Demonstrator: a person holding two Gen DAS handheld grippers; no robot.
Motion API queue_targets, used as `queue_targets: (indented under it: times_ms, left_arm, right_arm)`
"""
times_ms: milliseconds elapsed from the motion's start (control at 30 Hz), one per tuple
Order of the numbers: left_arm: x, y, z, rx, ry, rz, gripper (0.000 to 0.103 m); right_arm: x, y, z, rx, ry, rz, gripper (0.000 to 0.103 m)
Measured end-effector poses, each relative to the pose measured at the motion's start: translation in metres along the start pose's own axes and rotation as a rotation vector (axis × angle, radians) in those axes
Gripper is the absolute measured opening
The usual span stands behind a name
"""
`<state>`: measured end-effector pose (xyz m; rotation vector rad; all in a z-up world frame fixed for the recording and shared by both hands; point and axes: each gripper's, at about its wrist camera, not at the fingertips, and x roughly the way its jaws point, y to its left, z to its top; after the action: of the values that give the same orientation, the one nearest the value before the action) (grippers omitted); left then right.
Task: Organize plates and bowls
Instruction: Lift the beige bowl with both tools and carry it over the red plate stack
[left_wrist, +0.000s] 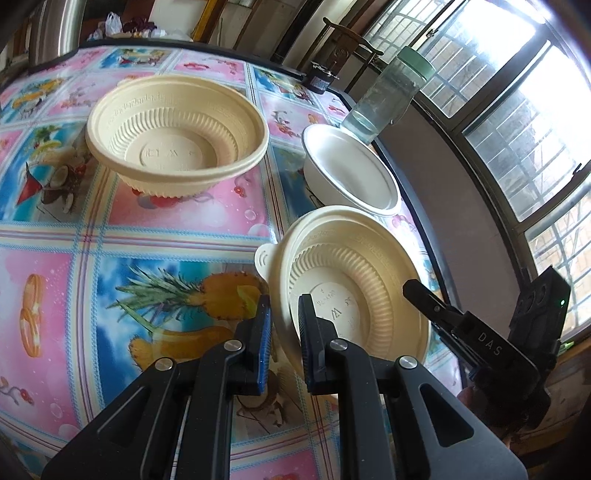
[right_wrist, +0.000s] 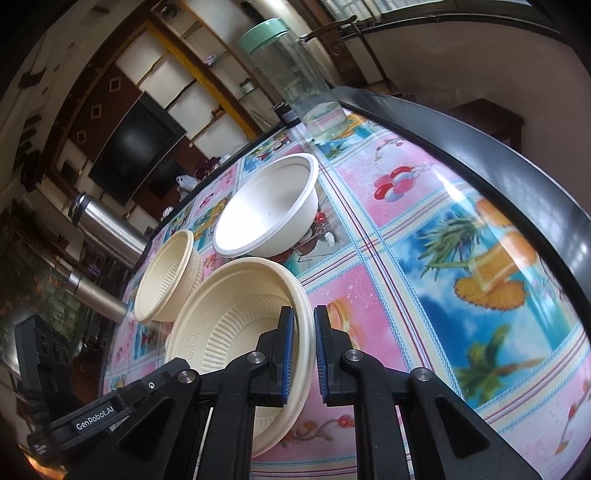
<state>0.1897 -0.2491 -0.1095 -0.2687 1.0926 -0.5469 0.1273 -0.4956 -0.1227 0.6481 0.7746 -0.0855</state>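
Table (left_wrist: 155, 236) covered by a glossy oilcloth printed with pineapples, drinks and flowers in pink and blue squares; a black band edges it on the window side.

Three bowls stand on it. The far cream bowl (left_wrist: 177, 136), ribbed inside, sits upright towards the middle of the table; characters are moulded into its base, not readable, and a key-pattern band runs below the rim. The near cream bowl (left_wrist: 354, 280) is of the same make, tilted, near the window-side edge, with a small tab handle on its rim; moulded marks on its base cannot be read. The white bowl (left_wrist: 351, 166), plain, stands upright between the near cream bowl and the bottle, close to the same edge.

Clear bottle (left_wrist: 388, 92) with pale green cap stands upright at the window-side edge, just beyond the white bowl; no label visible.

Left gripper (left_wrist: 284, 332): jaws straddle the near cream bowl's rim, one pad inside and one outside; contact cannot be confirmed.

Right gripper (right_wrist: 303, 347): likewise astride that bowl's opposite rim, a gap showing at the outer pad. Its body reads "GenRobot.AI"; in the left view it reads "DAS".
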Motion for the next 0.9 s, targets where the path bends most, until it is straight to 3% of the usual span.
queue_targets:
  times_ms: [433,600,900]
  left_arm:
    - [-0.015,-0.002,-0.029,0.075,-0.038,0.026,0.012]
    - [-0.039,0.013,-0.052,0.089,-0.051,0.074,0.014]
    - [-0.094,0.051,-0.090,0.087,-0.076,0.188,0.015]
  right_arm:
    - [-0.011,-0.005,-0.028,0.124,-0.023,0.058,0.011]
    - [-0.018,0.016,-0.047,0.087,-0.040,0.093,0.012]
    - [-0.013,0.066,-0.100,0.018,0.043,0.161,0.011]
